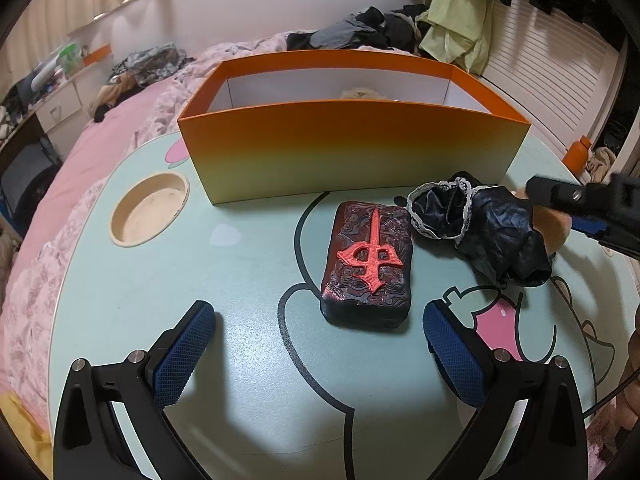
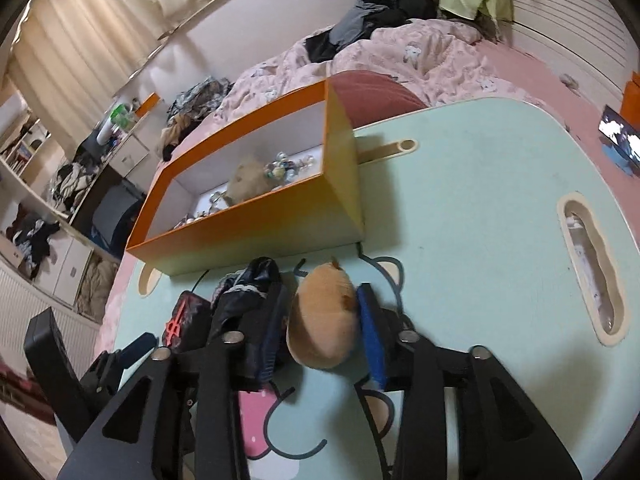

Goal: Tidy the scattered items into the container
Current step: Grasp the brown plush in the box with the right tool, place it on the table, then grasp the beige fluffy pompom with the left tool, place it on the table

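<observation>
Mint table [image 1: 248,264]: orange box [image 1: 352,152] w/ plush, marbles; left fingers [image 1: 320,354] open, right [image 2: 320,328] straddle plush toy [image 2: 322,316].

We see the orange box [image 1: 352,148] upright, already holding small bits. In front of it: dark tile [image 1: 367,264] lying flat, crumpled black cloth [image 1: 480,224] beside it, tan plush [image 2: 322,316] next.

Soft, even indoor light from above — my left tool [image 1: 319,354] throws faint shadows on the bench [image 1: 248,272], which shows a pale sheen. Fisheye bends both views, corners black; my right tool [image 2: 320,332] is smeared by blur.
</observation>
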The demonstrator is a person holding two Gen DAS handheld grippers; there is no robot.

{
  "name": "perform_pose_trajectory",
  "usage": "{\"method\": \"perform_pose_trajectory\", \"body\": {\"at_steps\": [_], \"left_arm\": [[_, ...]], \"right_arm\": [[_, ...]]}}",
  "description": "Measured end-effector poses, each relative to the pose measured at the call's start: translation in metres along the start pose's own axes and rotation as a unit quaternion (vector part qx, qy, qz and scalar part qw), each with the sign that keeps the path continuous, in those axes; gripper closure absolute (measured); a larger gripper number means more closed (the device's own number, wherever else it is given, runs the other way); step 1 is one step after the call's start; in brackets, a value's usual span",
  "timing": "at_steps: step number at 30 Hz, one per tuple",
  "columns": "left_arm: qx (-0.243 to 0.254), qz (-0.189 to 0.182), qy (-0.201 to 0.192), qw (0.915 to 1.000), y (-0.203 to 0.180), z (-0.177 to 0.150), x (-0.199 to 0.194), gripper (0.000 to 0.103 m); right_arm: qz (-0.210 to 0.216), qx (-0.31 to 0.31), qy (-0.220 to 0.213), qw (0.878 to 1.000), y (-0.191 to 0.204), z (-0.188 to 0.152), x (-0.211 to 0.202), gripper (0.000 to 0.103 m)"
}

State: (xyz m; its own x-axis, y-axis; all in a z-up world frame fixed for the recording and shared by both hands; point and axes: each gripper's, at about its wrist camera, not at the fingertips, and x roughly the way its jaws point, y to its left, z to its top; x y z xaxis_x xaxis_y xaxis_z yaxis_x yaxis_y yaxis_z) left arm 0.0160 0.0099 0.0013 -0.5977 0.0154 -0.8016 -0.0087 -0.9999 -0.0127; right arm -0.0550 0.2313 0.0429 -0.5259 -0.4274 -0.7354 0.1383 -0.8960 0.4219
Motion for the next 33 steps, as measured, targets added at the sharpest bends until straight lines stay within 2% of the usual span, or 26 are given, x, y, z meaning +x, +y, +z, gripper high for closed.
{"method": "perform_pose_trajectory", "body": {"at_steps": [1, 4, 7, 10, 13, 15, 18, 21, 23, 25, 29, 31, 33], "left_arm": [[0.001, -0.001, 0.000, 1.0000, 0.000, 0.001, 0.000, 0.000], [0.007, -0.003, 0.002, 1.0000, -0.003, 0.005, -0.001, 0.000], [0.010, -0.004, 0.002, 0.9999, -0.004, 0.011, -0.006, 0.000], [-0.001, 0.010, -0.045, 0.9990, 0.002, 0.019, -0.027, 0.000], [0.012, 0.013, -0.081, 0.9965, 0.005, 0.037, -0.049, 0.000], [0.007, -0.003, -0.096, 0.9953, 0.011, 0.060, -0.064, 0.000], [-0.021, -0.053, -0.098, 0.9936, 0.020, 0.108, -0.074, 0.000], [-0.021, -0.054, -0.079, 0.9952, 0.012, 0.155, -0.061, 0.002], [-0.004, -0.057, -0.043, 0.9974, -0.001, 0.181, -0.037, 0.014], [0.009, -0.039, 0.009, 0.9992, -0.016, 0.201, -0.003, 0.039], [0.038, -0.014, 0.082, 0.9958, -0.042, 0.209, 0.058, 0.043], [0.027, 0.000, 0.097, 0.9949, -0.043, 0.208, 0.077, 0.044], [0.009, -0.003, 0.111, 0.9938, -0.039, 0.205, 0.088, 0.044]], "right_arm": [[-0.002, 0.007, -0.016, 1.000, -0.002, -0.001, -0.005, 0.042], [-0.010, -0.001, -0.077, 0.997, -0.002, -0.012, -0.026, 0.039], [-0.012, -0.024, -0.107, 0.994, 0.007, -0.025, -0.040, 0.032], [-0.037, -0.046, -0.106, 0.993, 0.017, -0.035, -0.041, 0.032], [-0.056, -0.059, -0.086, 0.993, 0.025, -0.043, -0.033, 0.032], [-0.050, -0.065, -0.073, 0.994, 0.024, -0.047, -0.027, 0.032], [-0.052, -0.079, -0.066, 0.993, 0.028, -0.049, -0.023, 0.032], [-0.051, -0.085, -0.064, 0.993, 0.028, -0.052, -0.023, 0.032], [-0.045, -0.081, -0.059, 0.994, 0.026, -0.054, -0.022, 0.032], [-0.039, -0.073, -0.054, 0.995, 0.022, -0.054, -0.021, 0.032], [-0.033, -0.062, -0.051, 0.996, 0.018, -0.055, -0.021, 0.032], [-0.032, -0.060, -0.050, 0.996, 0.018, -0.056, -0.022, 0.032], [-0.032, -0.058, -0.049, 0.997, 0.018, -0.056, -0.022, 0.032]]}}
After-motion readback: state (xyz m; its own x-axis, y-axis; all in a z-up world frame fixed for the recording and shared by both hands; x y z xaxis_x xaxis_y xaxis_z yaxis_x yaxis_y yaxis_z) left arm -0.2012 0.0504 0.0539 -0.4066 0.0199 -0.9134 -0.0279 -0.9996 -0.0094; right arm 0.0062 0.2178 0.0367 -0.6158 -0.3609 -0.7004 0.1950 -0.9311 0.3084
